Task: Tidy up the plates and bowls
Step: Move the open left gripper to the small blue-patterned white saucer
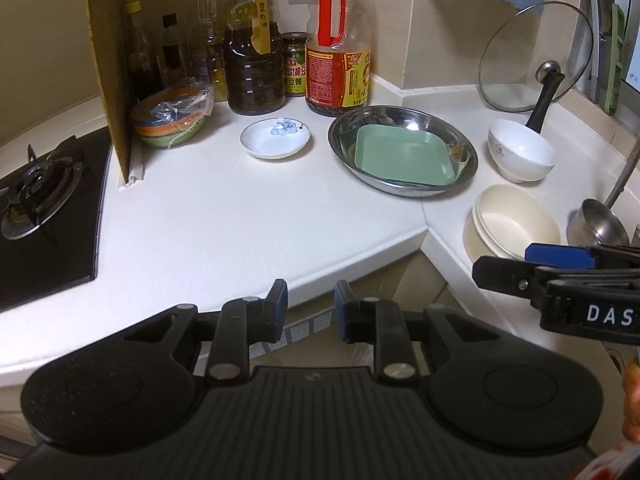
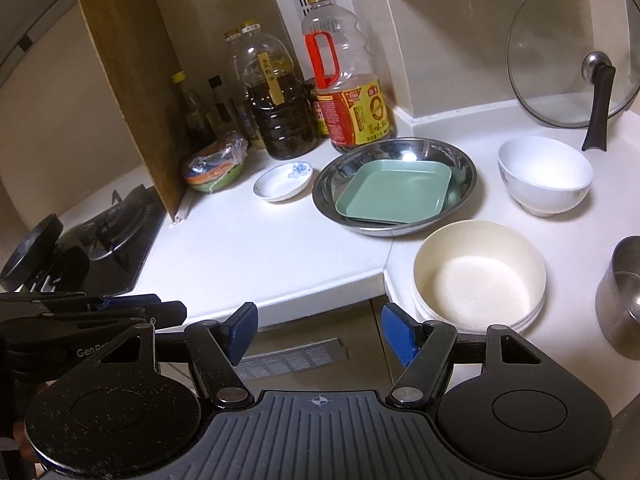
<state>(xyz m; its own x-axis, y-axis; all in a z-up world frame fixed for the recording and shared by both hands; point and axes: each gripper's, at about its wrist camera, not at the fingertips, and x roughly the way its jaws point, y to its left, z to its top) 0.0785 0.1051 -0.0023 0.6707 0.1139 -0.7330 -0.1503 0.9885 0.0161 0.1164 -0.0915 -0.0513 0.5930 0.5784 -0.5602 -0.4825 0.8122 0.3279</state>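
A green square plate [image 1: 404,156] [image 2: 394,194] lies inside a steel basin [image 1: 400,114] [image 2: 468,164] on the white counter. Left of the basin sits a small white saucer [image 1: 275,138] [image 2: 282,180] with a blue flower. A white bowl [image 1: 522,156] [image 2: 544,176] stands to the basin's right. Stacked cream bowls [image 1: 516,224] [image 2: 478,276] rest near the counter's front corner. My left gripper [image 1: 311,306] [image 2: 160,306] hovers over the counter edge, open by a narrow gap, empty. My right gripper [image 2: 320,324] [image 1: 504,264] is open wide and empty, just short of the cream bowls.
Wrapped coloured bowls [image 1: 172,120] [image 2: 214,170] sit by a brown board [image 1: 112,60]. Oil and sauce bottles [image 1: 338,60] line the back. A gas stove [image 1: 40,208] is left. A glass lid [image 1: 536,56] leans on the wall. A steel pot [image 2: 624,292] stands at the right.
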